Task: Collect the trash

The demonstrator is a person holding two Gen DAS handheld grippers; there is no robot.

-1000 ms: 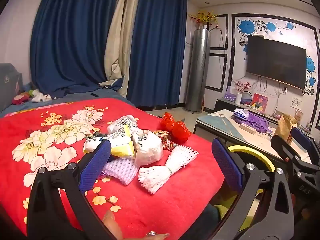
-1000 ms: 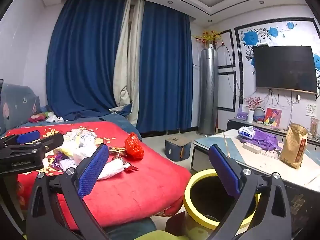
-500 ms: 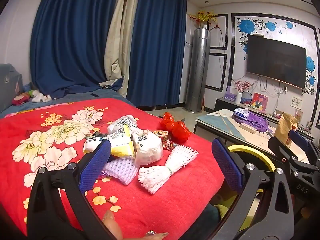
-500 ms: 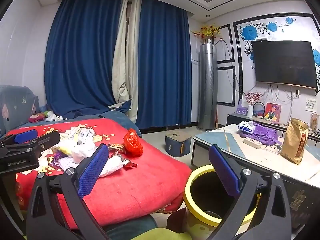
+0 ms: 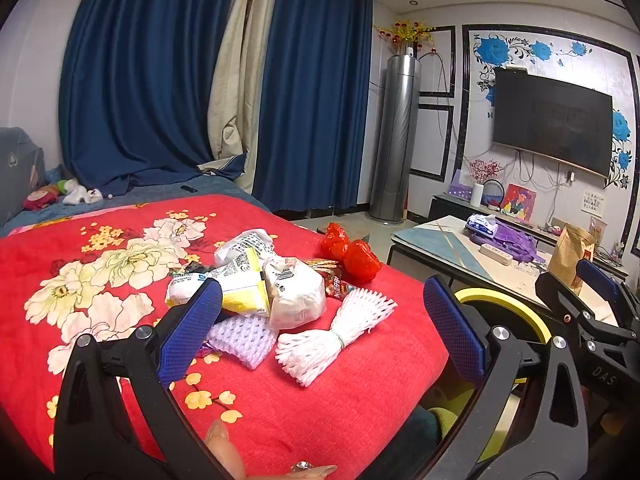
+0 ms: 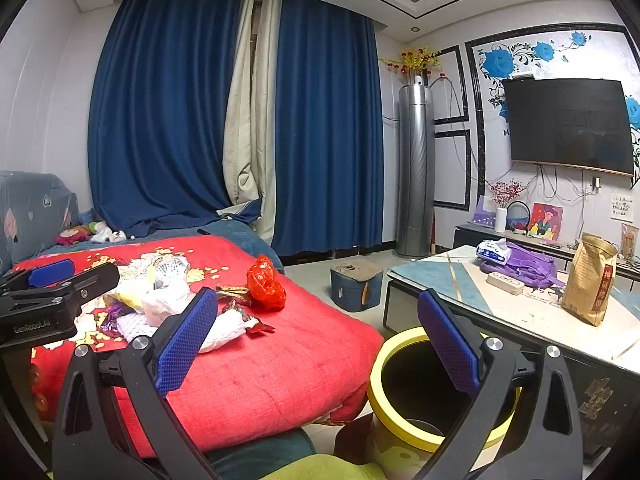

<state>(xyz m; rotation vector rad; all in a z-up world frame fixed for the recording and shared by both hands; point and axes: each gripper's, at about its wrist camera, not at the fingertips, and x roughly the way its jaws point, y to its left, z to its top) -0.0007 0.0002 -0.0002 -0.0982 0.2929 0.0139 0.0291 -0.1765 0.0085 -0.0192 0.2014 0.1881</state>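
Note:
A pile of trash lies on the red flowered bedspread (image 5: pixel 100 264): white crumpled wrappers (image 5: pixel 294 294), a yellow packet (image 5: pixel 244 294), a white foam fruit net (image 5: pixel 334 330), a purple foam net (image 5: pixel 240 338) and a red plastic bag (image 5: pixel 354 254). My left gripper (image 5: pixel 320 330) hovers open just before the pile, holding nothing. A yellow-rimmed bin (image 6: pixel 404 428) stands on the floor by the bed corner. My right gripper (image 6: pixel 318 342) is open and empty above the gap between bed and bin. The red plastic bag (image 6: pixel 266 282) and the pile (image 6: pixel 160 300) sit to its left.
A low table (image 6: pixel 532 312) to the right carries a brown paper bag (image 6: pixel 590 280), a purple bag (image 6: pixel 524 266) and a power strip (image 6: pixel 505 283). A dark box (image 6: pixel 356 286) sits on the floor beyond the bed. A fingertip (image 5: pixel 224 450) shows at the bottom edge of the left wrist view.
The right gripper has risen a little and drifted slightly, so the bin sits lower in its view. The left gripper and the trash pile have barely moved.

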